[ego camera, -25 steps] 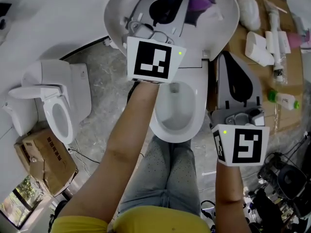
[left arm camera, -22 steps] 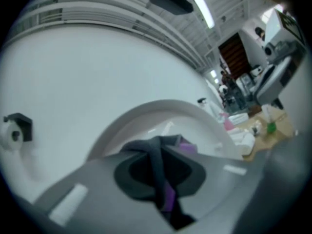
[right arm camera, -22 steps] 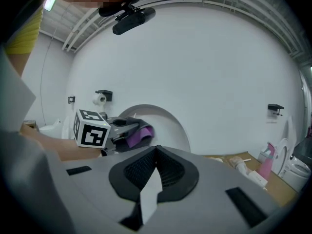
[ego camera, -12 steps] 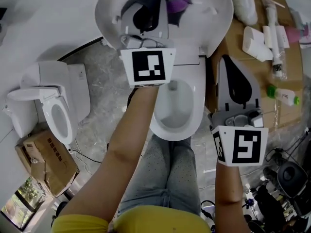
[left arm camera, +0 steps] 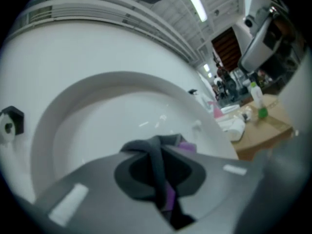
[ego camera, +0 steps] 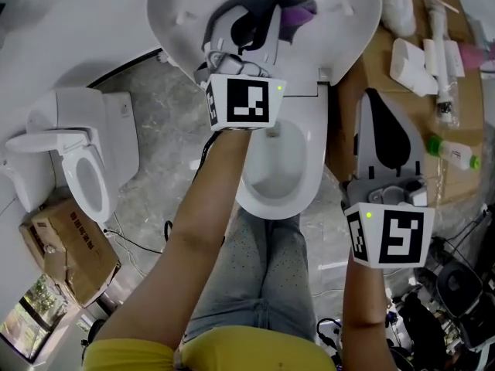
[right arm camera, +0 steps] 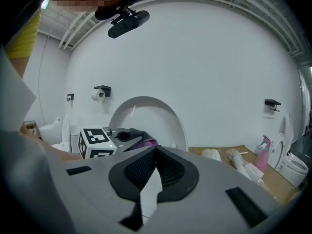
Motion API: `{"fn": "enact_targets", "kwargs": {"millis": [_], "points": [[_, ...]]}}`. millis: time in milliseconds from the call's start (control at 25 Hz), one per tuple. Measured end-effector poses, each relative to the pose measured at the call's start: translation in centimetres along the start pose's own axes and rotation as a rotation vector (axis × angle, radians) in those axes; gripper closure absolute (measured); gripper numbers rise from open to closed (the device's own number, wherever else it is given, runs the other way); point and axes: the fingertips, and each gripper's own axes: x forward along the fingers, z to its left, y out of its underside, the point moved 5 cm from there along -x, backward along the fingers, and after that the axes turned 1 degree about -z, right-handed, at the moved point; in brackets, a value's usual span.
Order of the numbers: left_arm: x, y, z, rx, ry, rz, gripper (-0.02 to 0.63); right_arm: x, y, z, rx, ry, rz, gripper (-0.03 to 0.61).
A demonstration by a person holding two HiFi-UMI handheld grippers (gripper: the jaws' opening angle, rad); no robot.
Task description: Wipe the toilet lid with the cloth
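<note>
Left tool (ego camera: 265, 8) was clamped on the grey-purple cloth (ego camera: 298, 11), which sat against the raised toilet lid (ego camera: 348, 31). Right tool (ego camera: 380, 103) was closed, empty, beside the bowl (ego camera: 303, 178).

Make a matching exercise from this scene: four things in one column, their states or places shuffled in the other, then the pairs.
Things:
1. left gripper
2. right gripper
3. toilet lid
4. green-capped bottle

States or places:
A. raised upright
B. lying on the cardboard
C. shut on the cloth
D. shut, with nothing between the jaws

Pairs: 1-C, 2-D, 3-A, 4-B
</note>
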Motion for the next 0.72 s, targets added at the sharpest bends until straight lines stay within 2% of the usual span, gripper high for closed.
{"fn": "enact_targets", "kwargs": {"millis": [80,200,320,440,720], "points": [[-2.0,2.2,2.1,0.006,-0.074,0.039,0.594,0.4,0.1,0.3,0.008,-0.014,0.000,0.563],[-4.5,5.6,4.1,-0.070,-0.198,0.160,0.594,0.9,0.4,0.8,0.010,-0.035,0.004,0.563],[-4.5,6.6,3.4,-0.134,-0.235,0.179,0.595,1.3,1.2,1.2,0.011,-0.047,0.023,0.563],[-2.3,5.8,0.1,-0.147,-0.133,0.148,0.594,1.4,1.7,1.0,0.007,-0.044,0.041,0.563],[4.3,3.4,-10.3,-0.065,0.200,0.079,0.595,1.5,2.2,0.2,0.008,-0.004,0.063,0.563]]}}
